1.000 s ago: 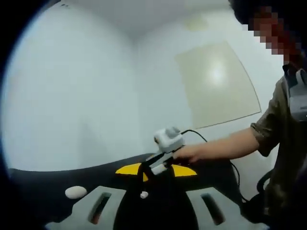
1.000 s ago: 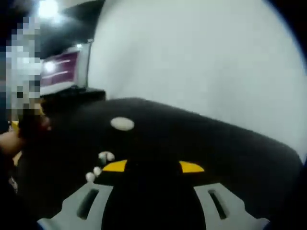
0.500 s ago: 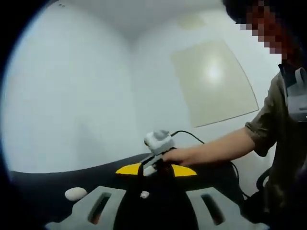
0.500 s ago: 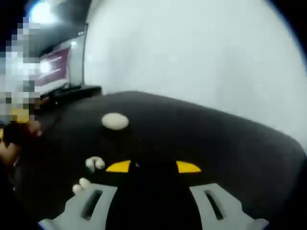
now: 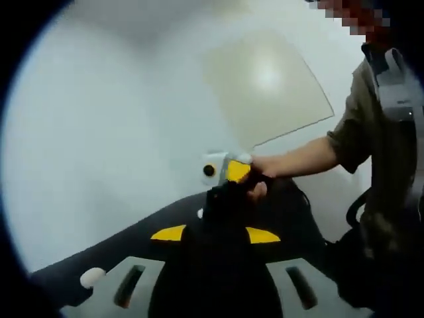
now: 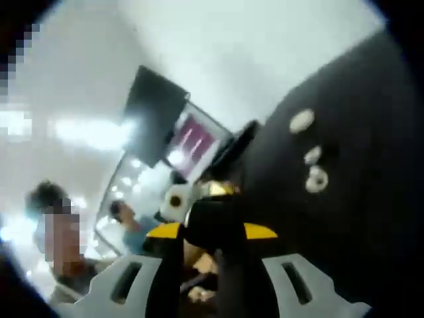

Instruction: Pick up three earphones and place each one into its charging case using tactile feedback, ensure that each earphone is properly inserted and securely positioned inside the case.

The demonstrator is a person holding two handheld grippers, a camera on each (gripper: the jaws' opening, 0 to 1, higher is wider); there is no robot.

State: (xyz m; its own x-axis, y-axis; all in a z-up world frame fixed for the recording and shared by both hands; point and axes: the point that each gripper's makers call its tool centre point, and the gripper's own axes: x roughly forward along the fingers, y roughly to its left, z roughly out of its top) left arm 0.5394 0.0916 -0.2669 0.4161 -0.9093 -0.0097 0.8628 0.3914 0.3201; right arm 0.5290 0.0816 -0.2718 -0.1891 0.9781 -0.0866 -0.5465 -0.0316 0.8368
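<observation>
- Grippers face each other above the black table (image 5: 165, 222): in the left gripper view the right gripper (image 5: 228, 189) is held by a hand (image 5: 262, 175) straight ahead, and in the right gripper view the left gripper (image 6: 199, 212) sits close in front.
- Left gripper's own grey jaws with yellow tips rise well apart at the bottom of its view, released, nothing seen between them.
- Right gripper's own jaws likewise stand spread in its view; the dark body of the other gripper lies between their tips, and contact cannot be told.
- White oval charging case (image 6: 301, 120) lies on the table in the right gripper view; the same kind of white oval (image 5: 92, 277) shows at the table's near edge in the left gripper view.
- Two small white earphones (image 6: 315, 169) lie close together just beside the case, blurred.
- One tiny white speck (image 5: 200, 213) rests on the table near the right gripper; too small to identify.
- Beige panel (image 5: 265, 86) hangs on the white wall.
</observation>
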